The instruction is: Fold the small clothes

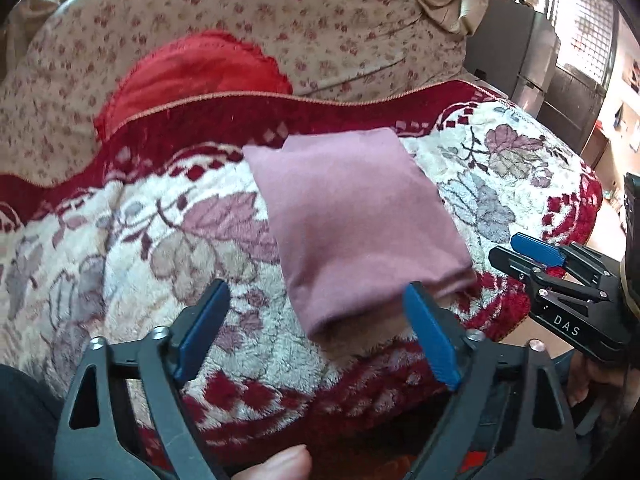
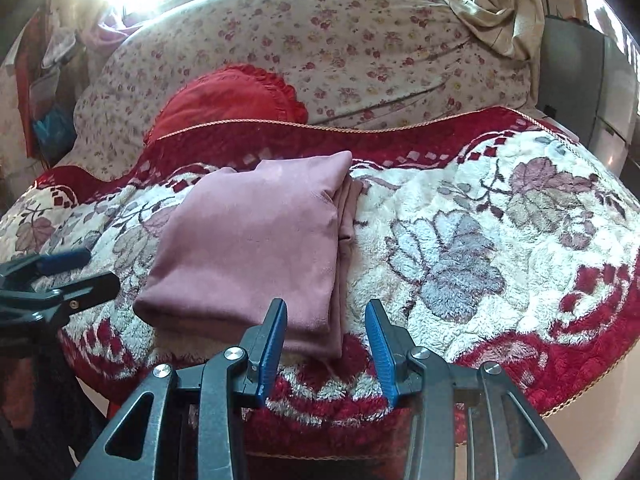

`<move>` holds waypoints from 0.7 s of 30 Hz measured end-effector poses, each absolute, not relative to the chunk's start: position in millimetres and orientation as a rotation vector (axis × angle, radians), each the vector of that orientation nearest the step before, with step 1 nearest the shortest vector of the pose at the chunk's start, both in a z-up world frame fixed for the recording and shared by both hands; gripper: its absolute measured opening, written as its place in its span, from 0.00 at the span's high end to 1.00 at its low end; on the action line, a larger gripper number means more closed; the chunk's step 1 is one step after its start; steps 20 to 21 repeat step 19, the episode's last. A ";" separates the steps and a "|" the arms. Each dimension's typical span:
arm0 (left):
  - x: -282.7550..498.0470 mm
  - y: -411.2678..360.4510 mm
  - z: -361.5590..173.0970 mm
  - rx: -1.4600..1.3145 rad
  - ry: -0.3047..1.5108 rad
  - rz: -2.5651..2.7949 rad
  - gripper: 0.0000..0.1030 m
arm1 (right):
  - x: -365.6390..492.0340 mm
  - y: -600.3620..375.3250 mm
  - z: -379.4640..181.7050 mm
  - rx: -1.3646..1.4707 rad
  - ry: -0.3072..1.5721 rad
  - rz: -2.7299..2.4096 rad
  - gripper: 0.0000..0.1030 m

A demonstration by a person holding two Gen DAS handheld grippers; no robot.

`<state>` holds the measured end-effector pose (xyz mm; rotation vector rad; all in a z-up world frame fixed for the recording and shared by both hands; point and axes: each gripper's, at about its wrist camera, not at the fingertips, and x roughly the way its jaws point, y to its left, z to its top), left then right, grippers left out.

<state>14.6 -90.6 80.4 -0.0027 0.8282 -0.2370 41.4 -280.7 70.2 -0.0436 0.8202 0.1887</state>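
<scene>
A mauve-pink garment point(image 1: 352, 216) lies folded into a compact rectangle on a plush red-and-cream floral blanket point(image 1: 140, 248). It also shows in the right wrist view point(image 2: 256, 240), with its layered edges on its right side. My left gripper point(image 1: 316, 320) is open and empty, just short of the garment's near edge. My right gripper point(image 2: 326, 324) is open and empty, close to the garment's near right corner. Each gripper shows in the other's view: the right gripper point(image 1: 524, 252) at the right, the left gripper point(image 2: 86, 268) at the left.
A red frilled cushion point(image 2: 228, 98) leans on a floral-covered backrest point(image 2: 360, 40) behind the blanket. The blanket's front edge point(image 2: 580, 396) drops off just under the grippers. Grey cabinets point(image 1: 516, 44) stand at the far right.
</scene>
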 end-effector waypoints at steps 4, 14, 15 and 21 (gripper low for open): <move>14.8 -92.1 78.5 -0.010 0.828 -0.234 0.00 | 41.3 -281.0 69.6 -0.043 0.820 0.190 0.62; 8.1 -108.0 67.6 0.005 0.894 -0.324 0.00 | 39.0 -279.8 69.6 -0.042 0.818 0.184 0.62; 5.9 -110.1 66.1 0.002 0.898 -0.338 0.00 | 38.8 -279.9 69.9 -0.040 0.816 0.183 0.62; 1.7 -113.9 62.0 0.019 0.900 -0.345 0.00 | 38.3 -281.0 70.8 -0.035 0.810 0.181 0.62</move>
